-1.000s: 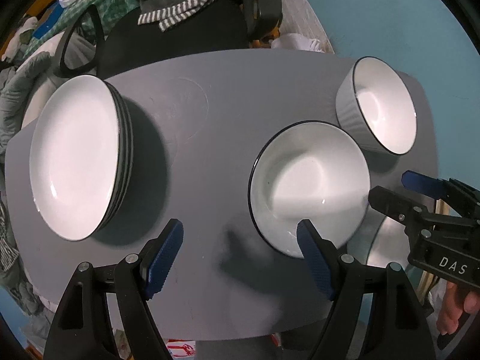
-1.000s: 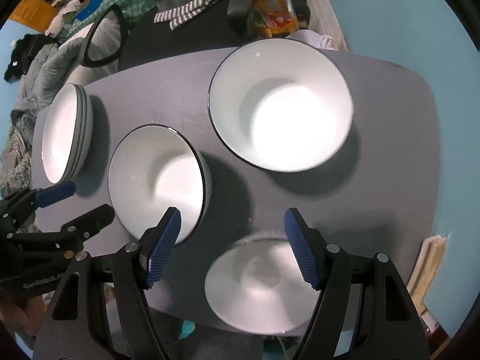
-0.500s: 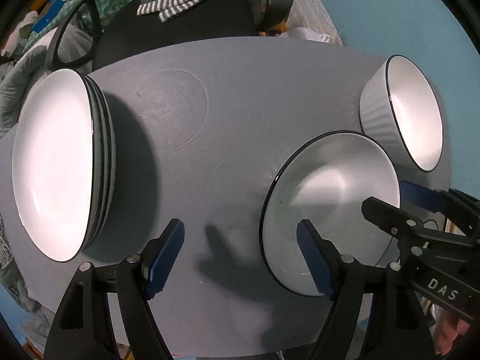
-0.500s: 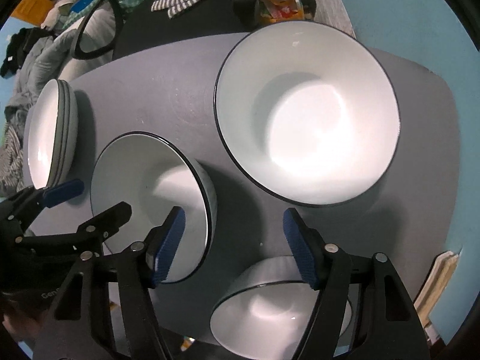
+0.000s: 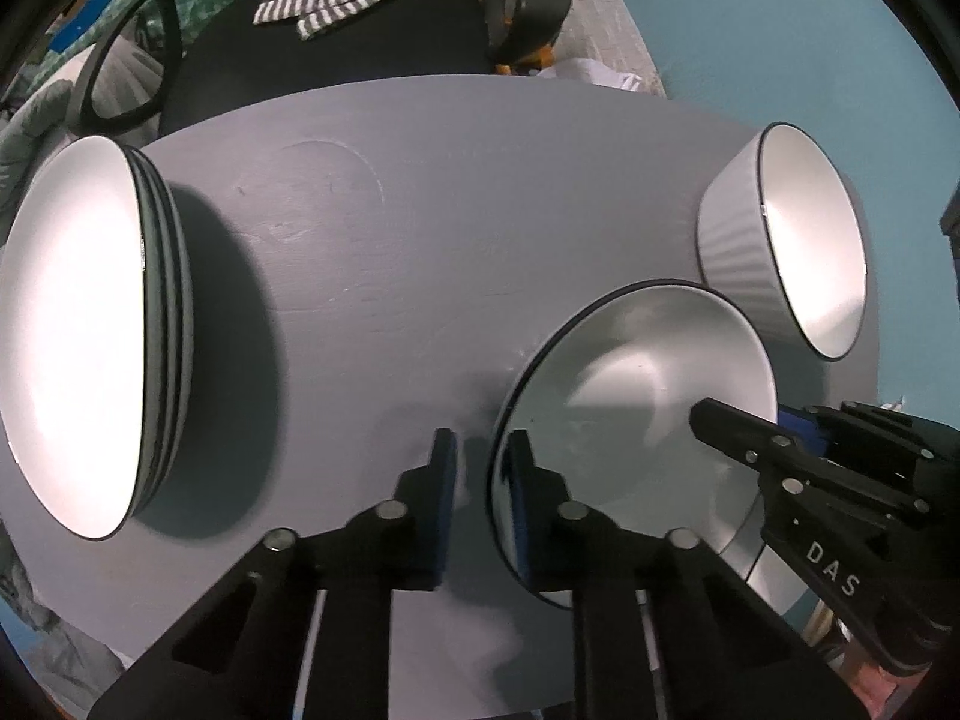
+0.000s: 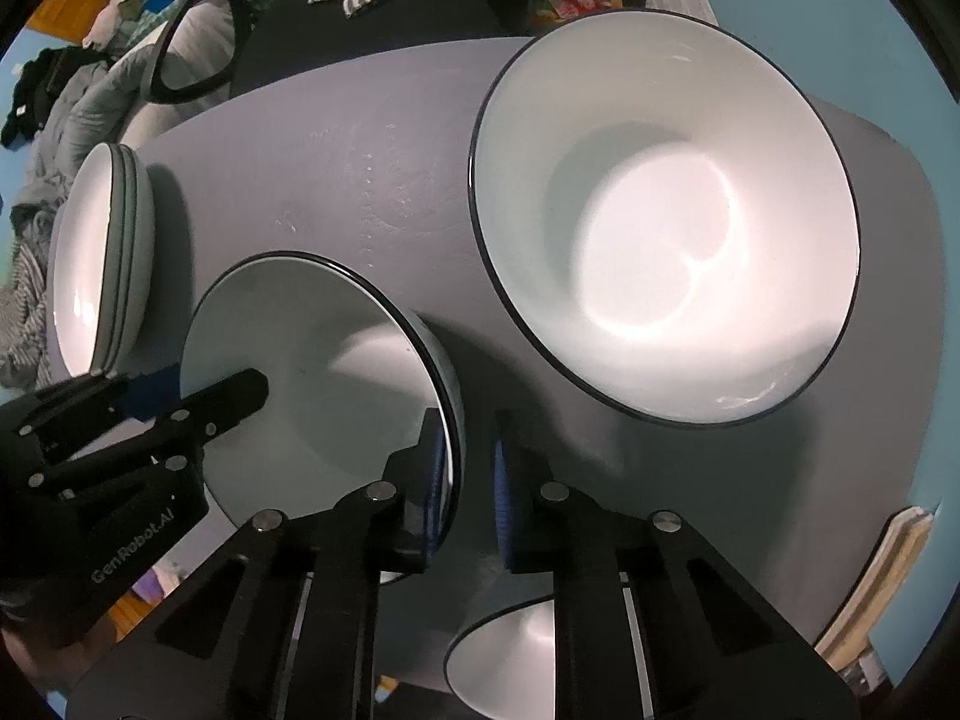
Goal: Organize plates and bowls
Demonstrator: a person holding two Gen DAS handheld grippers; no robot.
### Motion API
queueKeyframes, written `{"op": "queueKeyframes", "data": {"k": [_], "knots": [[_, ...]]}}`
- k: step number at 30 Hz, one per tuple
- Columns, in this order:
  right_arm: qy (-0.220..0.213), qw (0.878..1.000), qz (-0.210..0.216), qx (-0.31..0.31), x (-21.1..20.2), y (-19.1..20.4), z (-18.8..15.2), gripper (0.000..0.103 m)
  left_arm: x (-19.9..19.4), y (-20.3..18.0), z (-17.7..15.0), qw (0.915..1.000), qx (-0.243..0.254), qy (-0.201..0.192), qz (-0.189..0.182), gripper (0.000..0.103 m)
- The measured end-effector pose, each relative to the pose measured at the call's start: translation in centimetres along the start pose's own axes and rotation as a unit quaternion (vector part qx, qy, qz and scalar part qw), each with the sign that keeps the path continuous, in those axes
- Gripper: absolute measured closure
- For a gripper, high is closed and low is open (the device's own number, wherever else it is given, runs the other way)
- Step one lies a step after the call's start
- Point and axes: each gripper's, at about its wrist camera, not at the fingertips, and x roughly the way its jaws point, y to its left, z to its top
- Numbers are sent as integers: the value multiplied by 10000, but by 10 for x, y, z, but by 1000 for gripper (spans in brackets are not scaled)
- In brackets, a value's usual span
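On the grey table (image 5: 420, 192) stand one stack of plates (image 5: 90, 348) at the left and three bowls. The left gripper (image 5: 480, 480) and the right gripper (image 6: 468, 468) both have their jaws closed on the rim of the middle bowl (image 5: 636, 396), from opposite sides. The big bowl (image 6: 660, 210) and a third bowl (image 6: 510, 654) stand near it.
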Motion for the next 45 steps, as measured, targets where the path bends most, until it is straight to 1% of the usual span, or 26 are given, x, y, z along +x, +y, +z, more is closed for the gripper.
{"op": "queueKeyframes", "data": {"k": [3, 6, 11, 14, 20, 26, 37, 45], "knots": [[31, 9999, 106, 52, -1, -2, 0, 95, 1, -3, 2, 10000, 16, 6, -51, 96], [29, 9999, 136, 75, -1, -3, -1, 97, 2, -2, 3, 9999, -5, 22, -105, 97], [34, 9998, 137, 161, 5, 7, 8, 98, 1, -1, 0, 9999, 2, 39, -159, 98], [27, 9999, 25, 100, 4, 12, 8, 98, 2, -4, 2, 9999, 79, 23, -104, 98], [97, 9996, 113, 227, 0, 9, 4, 98, -2, -6, 0, 9999, 55, 47, -91, 99], [62, 9998, 43, 195, -14, 9, -4, 98, -11, -14, 1, 9998, 148, 46, -95, 98], [-143, 9996, -22, 258, -50, -3, -11, 98, -39, -36, 10, 9987, 437, -169, -197, 99], [-338, 9987, -27, 387, -74, -10, -3, 98, -61, -56, 24, 9973, 602, -360, -235, 99]]}}
